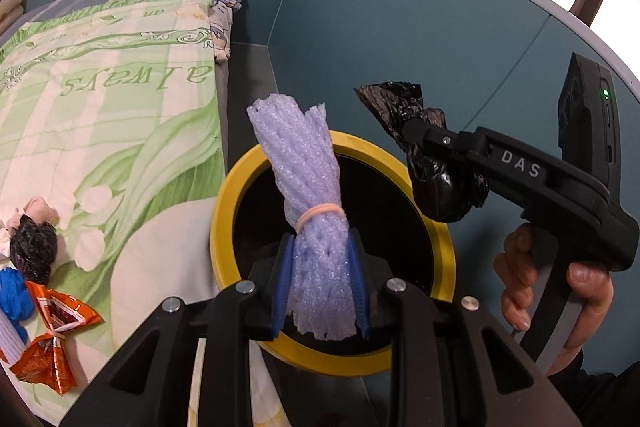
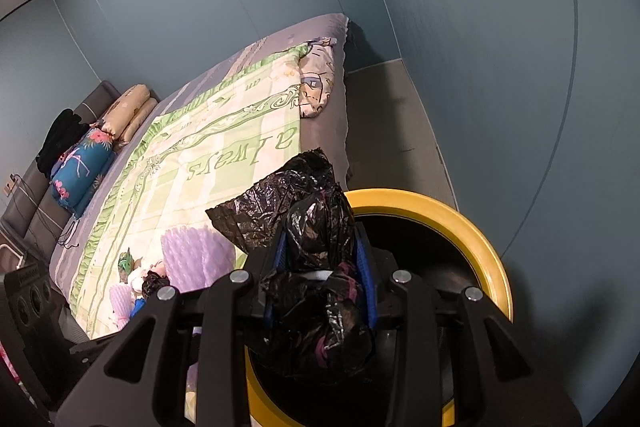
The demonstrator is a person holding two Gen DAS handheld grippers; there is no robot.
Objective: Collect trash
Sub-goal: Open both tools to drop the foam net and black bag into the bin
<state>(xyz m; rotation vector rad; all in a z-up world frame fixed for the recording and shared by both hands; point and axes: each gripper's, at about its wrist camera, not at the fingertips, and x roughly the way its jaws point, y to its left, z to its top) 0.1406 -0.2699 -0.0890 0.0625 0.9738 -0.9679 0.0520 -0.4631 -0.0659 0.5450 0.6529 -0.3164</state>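
Both loads hang over the mouth of the yellow-rimmed bin (image 1: 224, 227), which fills the lower centre of the left wrist view. The left gripper (image 1: 320, 291) pinches a lavender foam-net bundle (image 1: 308, 187) between its blue pads just below the rubber band, the bundle's long axis running up the frame and leaning slightly left, its lower end above the dark opening. To the right, the right gripper (image 1: 416, 135) (steadied by a hand (image 1: 560, 291) at the lower right) clamps a knotted black plastic bag (image 1: 436, 183) that hangs over the bin's right rim; its own camera shows that bag wedged between the pads, the bin directly beneath. By my judgement both pieces only need letting go, the foam one being more squarely centred. More trash, including an orange snack wrapper (image 1: 52, 327), lies at the lower left on the green-patterned quilt (image 1: 120, 107) of the bed, beside blue-grey walls (image 1: 400, 7).
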